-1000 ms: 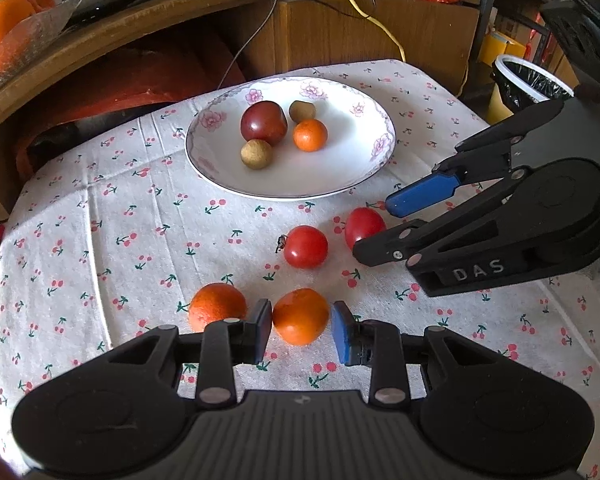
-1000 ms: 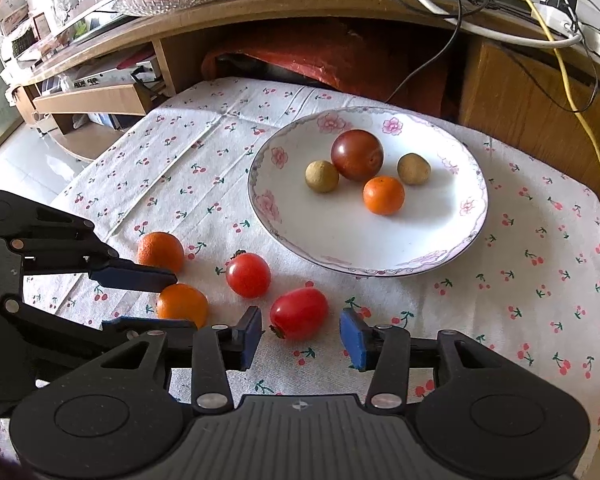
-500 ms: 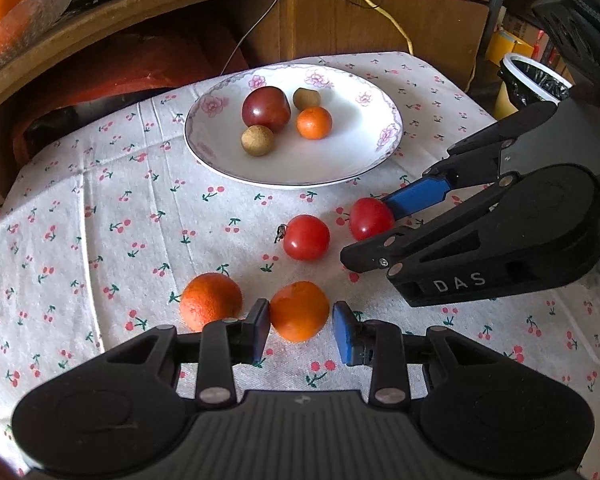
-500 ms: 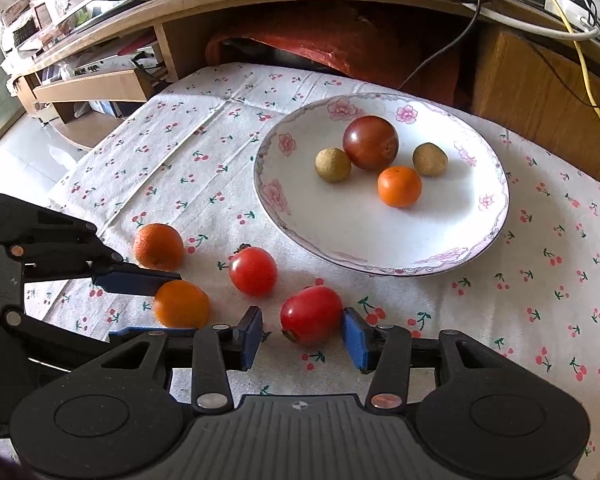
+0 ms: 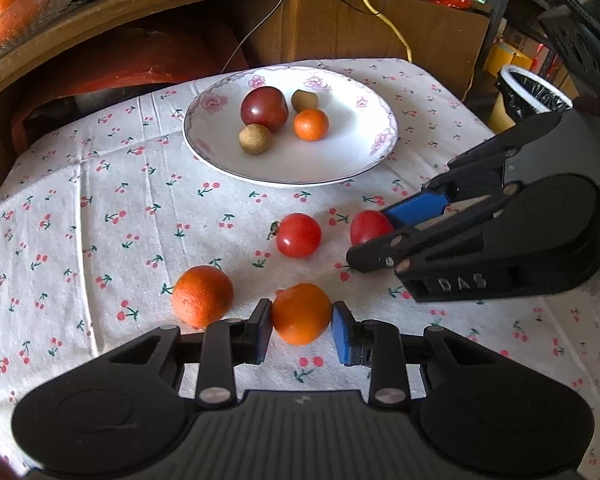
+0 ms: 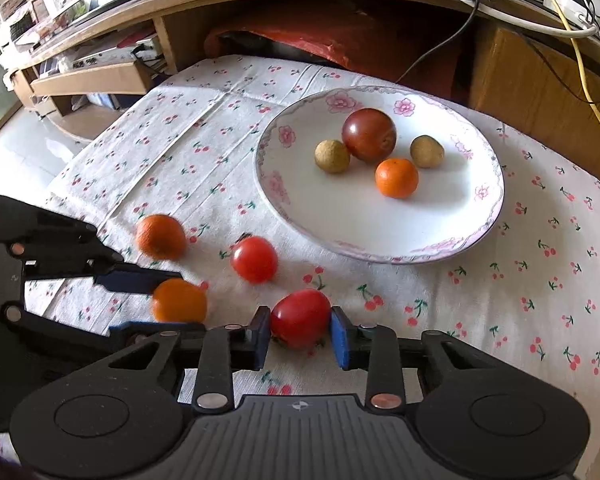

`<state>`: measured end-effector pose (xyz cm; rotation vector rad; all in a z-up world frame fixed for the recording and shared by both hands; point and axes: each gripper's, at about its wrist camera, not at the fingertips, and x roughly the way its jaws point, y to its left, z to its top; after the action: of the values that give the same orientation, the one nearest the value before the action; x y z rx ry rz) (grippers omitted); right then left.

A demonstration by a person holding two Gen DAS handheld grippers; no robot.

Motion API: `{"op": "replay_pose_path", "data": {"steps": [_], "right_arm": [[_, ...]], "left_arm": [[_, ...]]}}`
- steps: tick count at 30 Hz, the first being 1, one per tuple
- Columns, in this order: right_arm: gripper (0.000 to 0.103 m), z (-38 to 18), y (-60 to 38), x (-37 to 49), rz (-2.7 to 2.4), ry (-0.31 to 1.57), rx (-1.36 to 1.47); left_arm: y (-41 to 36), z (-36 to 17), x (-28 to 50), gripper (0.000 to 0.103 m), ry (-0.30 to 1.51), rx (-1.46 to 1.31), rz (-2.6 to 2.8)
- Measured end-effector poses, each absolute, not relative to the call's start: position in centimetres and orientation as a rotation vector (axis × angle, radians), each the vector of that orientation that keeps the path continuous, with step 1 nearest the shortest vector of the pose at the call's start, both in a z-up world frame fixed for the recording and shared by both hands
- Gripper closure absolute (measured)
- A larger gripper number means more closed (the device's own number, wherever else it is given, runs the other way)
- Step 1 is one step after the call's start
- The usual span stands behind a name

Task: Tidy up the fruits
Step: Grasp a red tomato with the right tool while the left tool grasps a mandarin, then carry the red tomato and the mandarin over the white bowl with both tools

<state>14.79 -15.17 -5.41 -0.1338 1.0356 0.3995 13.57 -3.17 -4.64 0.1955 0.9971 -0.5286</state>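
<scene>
Between the blue pads of my left gripper (image 5: 301, 330) sits an orange (image 5: 301, 314), the jaws closed down until both pads touch its sides, with the fruit resting on the cherry-print tablecloth (image 5: 100, 208). My right gripper (image 6: 299, 338) has likewise narrowed onto a red tomato (image 6: 300, 317), a pad pressed to each flank. Just left of the held orange lies a second orange (image 5: 203, 296), close beside my left finger, and a second tomato (image 5: 298, 235) rests farther ahead, between my two grippers and the plate. Beyond it stands the flowered white plate (image 5: 364, 160), carrying a dark red tomato (image 5: 264, 109), a small orange (image 5: 311, 124) and two brownish round fruits (image 5: 255, 139). Nothing lies between either held fruit and the plate except that loose tomato.
</scene>
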Motion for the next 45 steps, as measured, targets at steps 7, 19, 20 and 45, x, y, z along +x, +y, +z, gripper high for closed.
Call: {"op": "replay_pose_path", "data": {"steps": [7, 19, 20, 45], "right_arm": [[0.076, -5.4, -15.2, 13.0, 0.416, 1.058, -0.159], [0.074, -5.4, -15.5, 12.7, 0.419, 1.063, -0.160], [0.074, -5.4, -15.6, 12.7, 0.419, 1.063, -0.157], [0.081, -4.8, -16.0, 12.2, 0.397, 1.052, -0.146]], "left_arm": [[-3.3, -4.4, 12.9, 0.063, 0.993, 0.208, -0.545], [-3.6, -4.8, 12.7, 0.063, 1.006, 0.240, -0.540], [-3.7, -4.9, 12.7, 0.063, 1.005, 0.242, -0.539], [-4.2, -4.4, 12.8, 0.064, 1.001, 0.258, -0.531]]}}
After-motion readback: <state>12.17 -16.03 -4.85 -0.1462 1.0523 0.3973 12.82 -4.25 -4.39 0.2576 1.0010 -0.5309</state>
